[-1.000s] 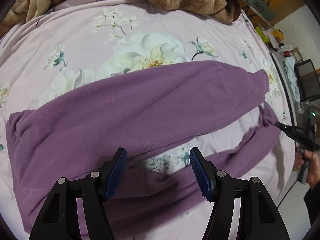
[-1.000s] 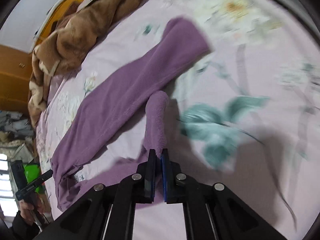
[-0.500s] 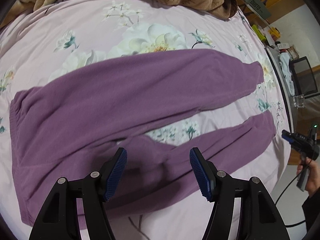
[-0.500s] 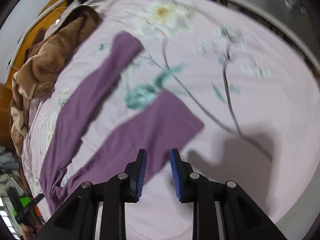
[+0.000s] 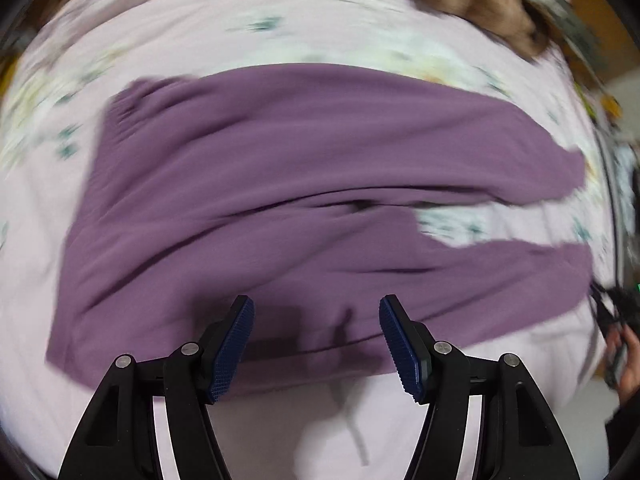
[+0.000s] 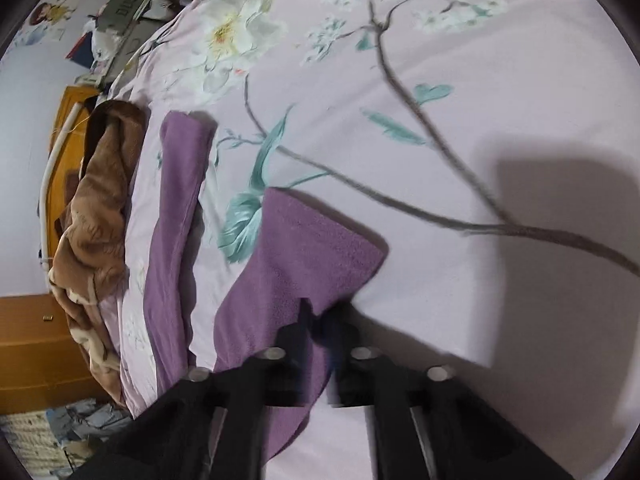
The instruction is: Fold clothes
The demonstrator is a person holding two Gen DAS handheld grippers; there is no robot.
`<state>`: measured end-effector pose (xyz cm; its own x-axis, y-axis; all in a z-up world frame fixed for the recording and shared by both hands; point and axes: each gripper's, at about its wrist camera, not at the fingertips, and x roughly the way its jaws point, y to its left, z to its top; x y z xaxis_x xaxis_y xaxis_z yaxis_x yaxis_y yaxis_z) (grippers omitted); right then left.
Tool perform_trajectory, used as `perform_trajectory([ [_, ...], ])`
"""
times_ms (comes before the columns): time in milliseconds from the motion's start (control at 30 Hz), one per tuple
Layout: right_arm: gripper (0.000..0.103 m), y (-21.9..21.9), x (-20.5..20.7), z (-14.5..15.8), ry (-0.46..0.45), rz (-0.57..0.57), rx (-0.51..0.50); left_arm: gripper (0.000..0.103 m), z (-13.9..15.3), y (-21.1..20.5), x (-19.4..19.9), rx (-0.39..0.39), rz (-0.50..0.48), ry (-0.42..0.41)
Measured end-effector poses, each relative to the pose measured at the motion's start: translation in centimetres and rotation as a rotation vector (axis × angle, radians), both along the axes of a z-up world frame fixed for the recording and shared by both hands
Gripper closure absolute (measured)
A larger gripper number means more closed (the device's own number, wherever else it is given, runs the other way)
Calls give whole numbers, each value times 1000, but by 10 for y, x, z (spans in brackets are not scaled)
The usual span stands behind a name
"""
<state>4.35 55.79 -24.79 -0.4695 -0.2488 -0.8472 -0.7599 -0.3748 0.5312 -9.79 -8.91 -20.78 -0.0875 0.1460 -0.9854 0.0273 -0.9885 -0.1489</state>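
Purple trousers (image 5: 304, 184) lie spread across a floral pink bed sheet (image 5: 280, 20), their long axis running left to right in the left wrist view, waistband at the left and the two legs trailing off to the right with a strip of sheet showing between them. The left tongs (image 5: 316, 344) hover wide apart and empty just over the near edge of the garment, close to the seat. To the right, the right tongs (image 6: 320, 320) sit over the cuff end of the nearer leg (image 6: 304, 264); motion blur hides the tips, so whether they grip the cloth or merely straddle it cannot be told. The far leg (image 6: 180, 200) lies directly beyond, roughly parallel, so the likely fold carries the near leg straight across onto it, with each hand nearest its own end. A rumpled brown blanket (image 6: 100, 208) is heaped past the far leg, near but apart; nothing stands between the legs.
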Motion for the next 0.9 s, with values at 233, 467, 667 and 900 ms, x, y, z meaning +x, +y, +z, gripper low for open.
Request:
perform_trajectory([
  [233, 98, 8, 28, 19, -47, -2, 66, 36, -1, -88, 35, -154, 273, 13],
  [467, 95, 1, 30, 9, -79, -22, 73, 29, -9, -146, 80, -113, 504, -27],
  [667, 88, 0, 32, 14, -84, -31, 69, 28, -25, -156, 103, 47, 620, -60],
  [900, 86, -1, 29, 12, -81, -28, 87, 26, -58, -146, 105, 237, 715, -74],
])
